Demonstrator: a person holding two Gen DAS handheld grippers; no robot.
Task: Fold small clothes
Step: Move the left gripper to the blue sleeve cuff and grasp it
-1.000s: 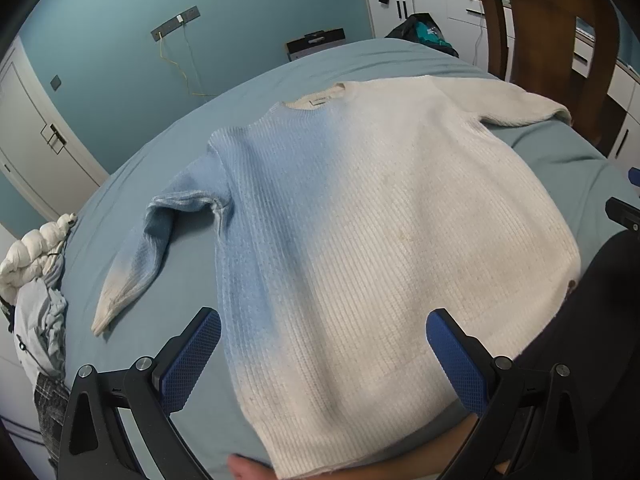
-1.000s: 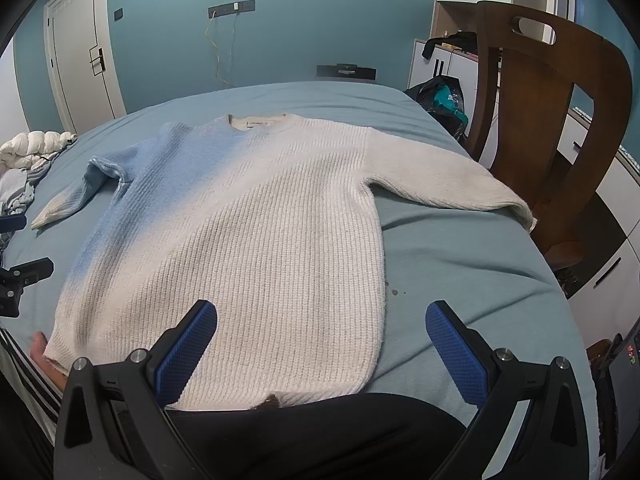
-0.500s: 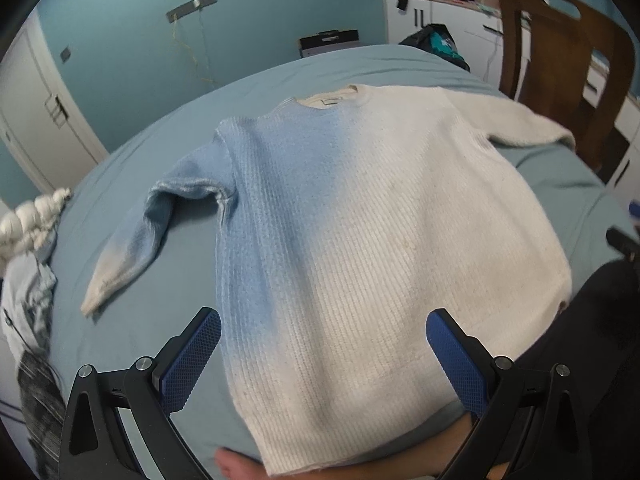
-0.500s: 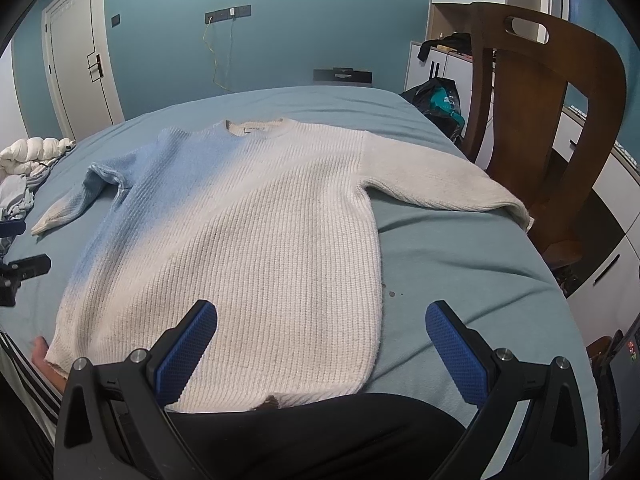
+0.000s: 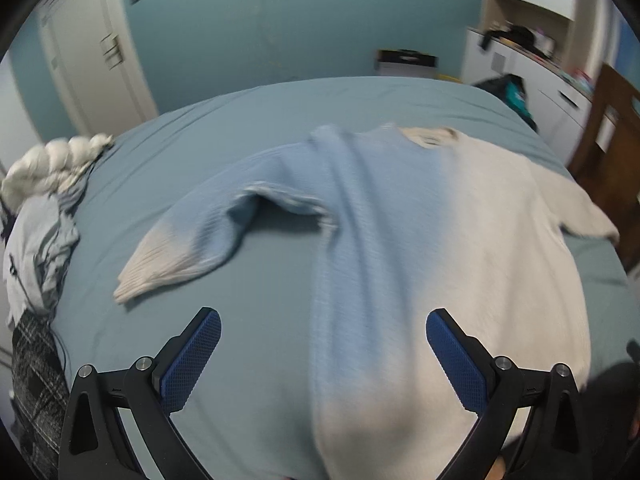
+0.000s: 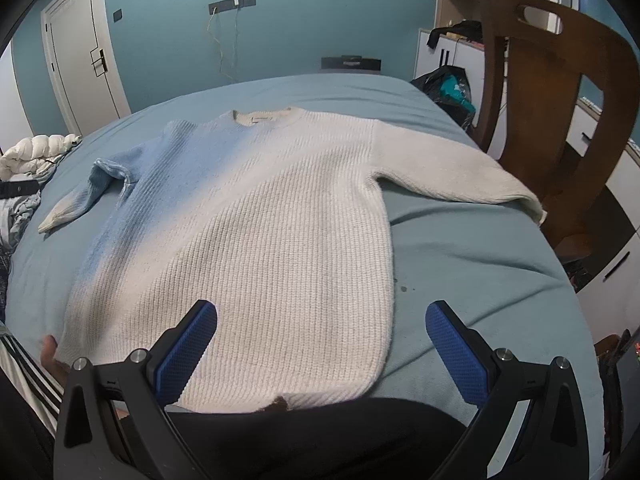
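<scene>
A knit sweater (image 6: 256,232), white fading to light blue on its left side, lies spread flat and face up on the blue bed (image 6: 460,264). Its blue left sleeve (image 5: 192,248) is bent downward; its white right sleeve (image 6: 452,176) stretches toward the chair. My left gripper (image 5: 323,354) is open above the sweater's lower left edge, holding nothing; that view is blurred. My right gripper (image 6: 322,348) is open above the hem near the sweater's lower right, also empty. A fingertip (image 6: 50,350) shows at the hem's left corner.
A wooden chair (image 6: 552,120) stands close by the bed's right side. A pile of clothes and a white puffy item (image 5: 44,184) lies at the bed's left edge. White cabinets (image 6: 452,52), a dark bag (image 6: 448,84) and a door (image 6: 80,56) line the back wall.
The left gripper has swung to the left, so the sweater's blue sleeve and the clothes pile now sit more central in its blurred view. The right gripper has barely moved. The sweater lies unchanged.
</scene>
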